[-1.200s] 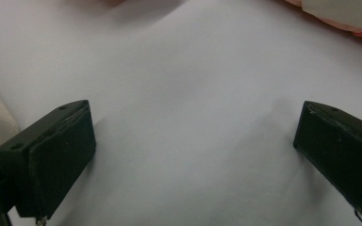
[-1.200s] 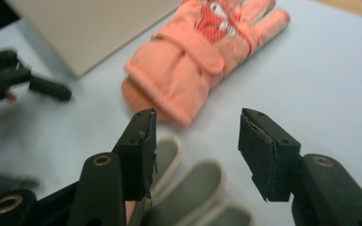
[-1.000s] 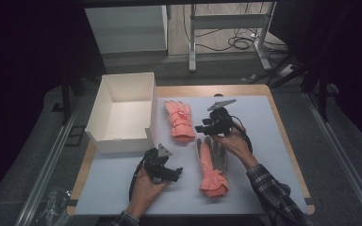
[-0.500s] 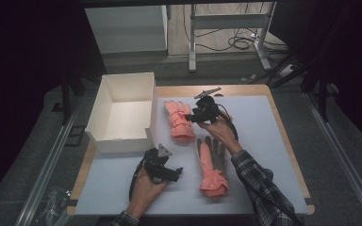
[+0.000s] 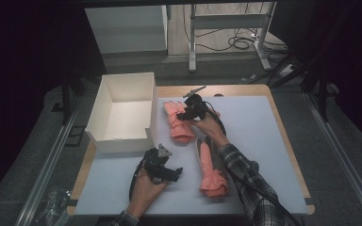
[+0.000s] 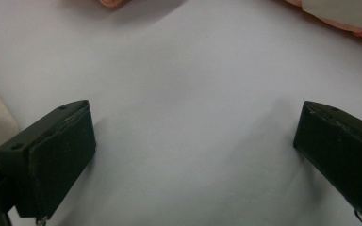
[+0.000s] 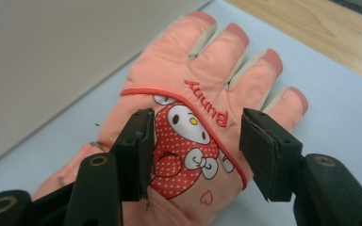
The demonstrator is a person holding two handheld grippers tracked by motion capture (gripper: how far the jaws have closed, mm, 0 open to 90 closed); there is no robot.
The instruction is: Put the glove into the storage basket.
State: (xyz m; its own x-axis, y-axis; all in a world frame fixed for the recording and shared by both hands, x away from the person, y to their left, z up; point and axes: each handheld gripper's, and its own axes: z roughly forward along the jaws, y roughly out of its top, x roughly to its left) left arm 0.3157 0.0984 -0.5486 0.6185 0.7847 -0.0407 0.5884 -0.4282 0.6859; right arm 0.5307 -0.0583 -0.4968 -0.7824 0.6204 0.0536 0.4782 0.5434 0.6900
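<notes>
High view: two pink gloves lie flat on the pale mat, neither in the white box (image 5: 122, 113) at 10 o'clock, so by my read the packing or sorting has barely begun and both gloves remain to be handled. The far glove (image 5: 179, 123) sits just beside the box wall, the near glove (image 5: 210, 167) lies toward 5 o'clock of it, and part of the near one is covered by the plaid sleeve (image 5: 250, 174). The right gripper (image 5: 187, 114) hangs over the far glove; the left gripper (image 5: 169, 173) rests at 6 o'clock on bare mat, near the near glove but apart from it. Left gripper view: jaws wide apart, nothing between them but the mat (image 6: 184, 94); slivers of pink at 12 and 1 o'clock are cut off, can't say which glove. Right gripper view: jaws apart, straddling the back of the far glove (image 7: 188, 127) over its cartoon print, not yet closed; whether the tips touch the fabric is hard to tell. Cuff cropped at 6 o'clock; box wall at 10 o'clock is blurred.
</notes>
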